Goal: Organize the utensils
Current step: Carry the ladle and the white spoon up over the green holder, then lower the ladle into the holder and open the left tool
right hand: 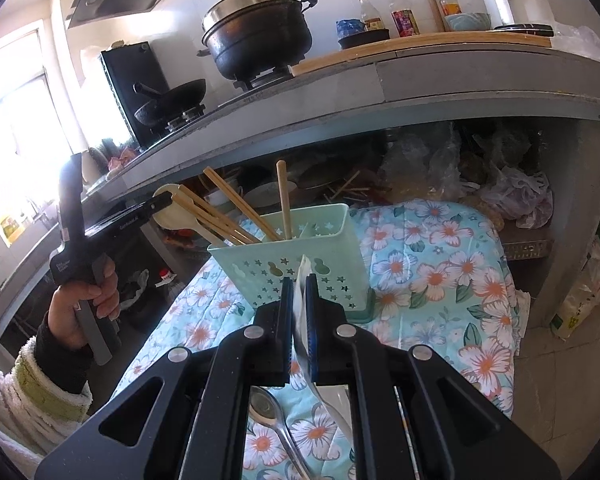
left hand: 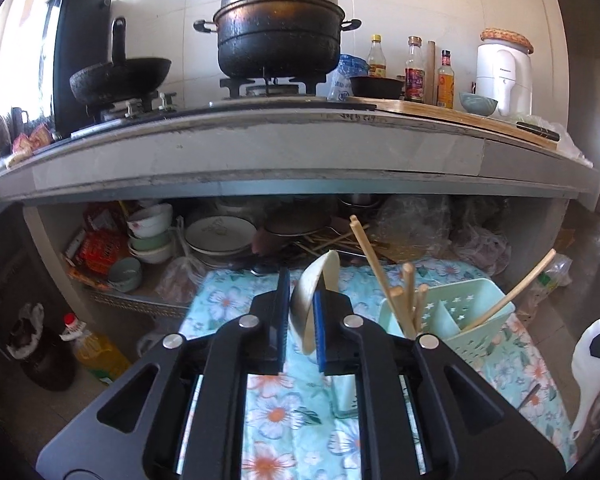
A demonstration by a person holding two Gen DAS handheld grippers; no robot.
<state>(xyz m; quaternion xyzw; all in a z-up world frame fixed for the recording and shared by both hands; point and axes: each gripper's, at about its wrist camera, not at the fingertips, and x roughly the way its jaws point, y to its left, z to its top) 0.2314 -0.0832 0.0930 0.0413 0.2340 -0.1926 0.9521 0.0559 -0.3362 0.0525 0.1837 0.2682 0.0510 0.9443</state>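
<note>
Steel utensil [right hand: 303,270], thin, stiff and slippery, is sitting clamped in your right tongs [right hand: 299,280]. Your left tongs [left hand: 305,284] are bracketing the light spoon [left hand: 324,268]; whether they are pressing it cannot be told.

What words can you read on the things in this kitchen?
"Panasonic": on the white appliance on the counter, small but just readable.
Sauce bottle labels: too blurred to read.
White print on the left gripper body: too small to read.
Red packets under the counter: print blurred, unreadable.
</note>
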